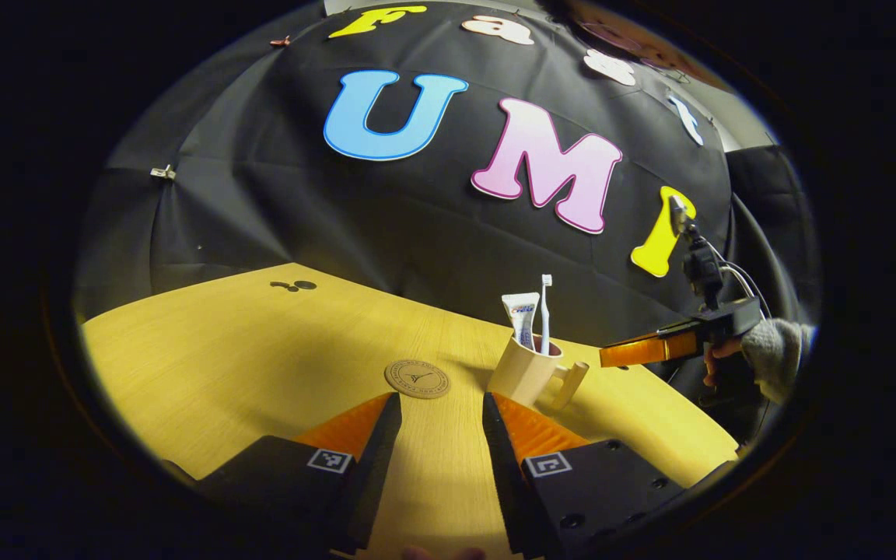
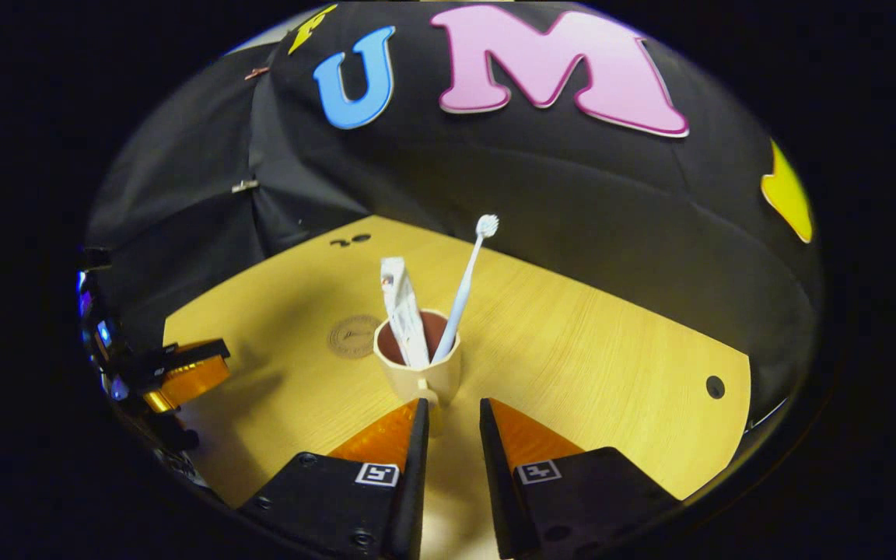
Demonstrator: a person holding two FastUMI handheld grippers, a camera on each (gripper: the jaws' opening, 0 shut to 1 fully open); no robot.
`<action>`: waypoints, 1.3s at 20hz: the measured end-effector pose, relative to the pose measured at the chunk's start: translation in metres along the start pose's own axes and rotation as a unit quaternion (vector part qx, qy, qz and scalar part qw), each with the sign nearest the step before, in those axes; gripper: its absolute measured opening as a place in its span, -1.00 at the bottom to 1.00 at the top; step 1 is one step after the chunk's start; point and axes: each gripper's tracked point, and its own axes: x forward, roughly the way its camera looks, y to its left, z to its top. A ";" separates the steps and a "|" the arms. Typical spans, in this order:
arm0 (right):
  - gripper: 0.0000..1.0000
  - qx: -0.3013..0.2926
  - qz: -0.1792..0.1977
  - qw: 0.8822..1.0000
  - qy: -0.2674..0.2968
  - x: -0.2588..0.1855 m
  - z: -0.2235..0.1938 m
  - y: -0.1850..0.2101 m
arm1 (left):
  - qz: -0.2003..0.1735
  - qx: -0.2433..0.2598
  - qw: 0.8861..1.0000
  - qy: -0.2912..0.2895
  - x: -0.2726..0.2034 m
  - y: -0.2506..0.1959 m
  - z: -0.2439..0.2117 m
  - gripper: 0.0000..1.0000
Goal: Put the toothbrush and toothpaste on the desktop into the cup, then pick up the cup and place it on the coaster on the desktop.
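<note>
A cream cup [image 1: 524, 371] stands upright on the wooden desktop [image 1: 261, 350], its handle [image 1: 570, 384] turned toward the right gripper [image 1: 607, 356]. A toothpaste tube [image 1: 522, 315] and a white toothbrush [image 1: 545, 309] stand inside the cup. The round brown coaster [image 1: 417, 379] lies bare just left of the cup. My left gripper [image 1: 442, 408] is open, short of the coaster and cup. In the right gripper view the cup [image 2: 417, 369] with toothpaste [image 2: 401, 311] and toothbrush [image 2: 463, 288] sits just beyond my open right gripper [image 2: 452, 408], the handle [image 2: 428, 398] by the left fingertip. The coaster [image 2: 353, 336] lies behind the cup, to its left.
A hand in a grey sleeve [image 1: 775, 350] holds the right gripper at the table's right edge. The left gripper [image 2: 183, 373] hovers over the table's left side. Small dark holes [image 1: 292, 285] mark the far desktop, and another hole [image 2: 715, 386] sits near the right edge. Black cloth walls the back.
</note>
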 end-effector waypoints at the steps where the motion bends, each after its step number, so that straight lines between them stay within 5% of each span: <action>1: -0.21 -0.011 0.004 1.000 0.015 0.004 -0.003 0.005 | -0.002 0.001 1.000 0.002 -0.003 0.005 0.000 0.31; 5: -0.26 -0.055 -0.003 0.993 0.101 0.022 -0.036 0.011 | 0.004 -0.007 1.000 -0.006 -0.009 0.025 0.008 0.31; 7: -0.13 -0.056 0.003 0.990 0.128 0.034 -0.045 0.014 | 0.006 -0.015 1.000 -0.010 -0.007 0.032 0.010 0.32; 23: -0.09 -0.094 0.007 0.963 0.252 0.110 -0.056 0.015 | 0.053 -0.064 0.996 0.009 0.008 0.092 -0.006 0.33; 25: -0.12 -0.068 0.017 0.963 0.259 0.112 -0.057 0.018 | 0.056 -0.067 0.996 0.010 0.010 0.097 -0.008 0.32; 26: -0.29 -0.058 0.017 0.963 0.263 0.112 -0.058 0.019 | 0.057 -0.069 0.996 0.012 0.011 0.100 -0.008 0.33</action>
